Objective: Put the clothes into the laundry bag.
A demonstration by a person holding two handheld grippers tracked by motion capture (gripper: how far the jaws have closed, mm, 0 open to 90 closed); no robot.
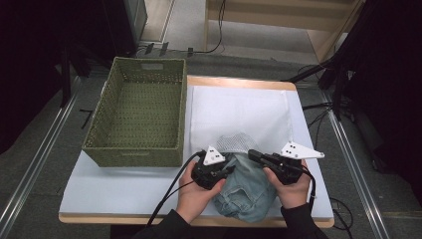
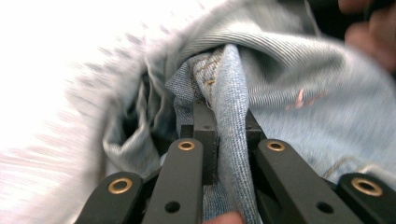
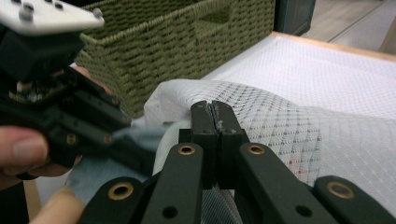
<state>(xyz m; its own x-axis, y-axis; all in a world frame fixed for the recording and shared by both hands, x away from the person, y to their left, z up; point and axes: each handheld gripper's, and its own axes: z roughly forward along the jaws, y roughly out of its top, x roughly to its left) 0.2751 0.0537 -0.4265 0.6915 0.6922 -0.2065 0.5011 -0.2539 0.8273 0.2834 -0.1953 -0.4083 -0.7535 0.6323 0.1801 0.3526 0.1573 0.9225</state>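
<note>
Crumpled jeans (image 1: pixel 246 191) at the counter's (image 1: pixel 124 191) near edge, left hand-held gripper (image 1: pixel 230 171) pinching a denim fold, right hand-held gripper (image 1: pixel 252 155) closed on white mesh bag (image 1: pixel 239 142), green wicker basket (image 1: pixel 137 117) beside.

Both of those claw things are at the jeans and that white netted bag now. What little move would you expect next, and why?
Probably a gentle push of the jeans further into the white mesh bag. The left gripper is pinched on a denim fold, and the right gripper is shut at the bag's edge, apparently holding its mouth, with most of the denim outside it.
</note>
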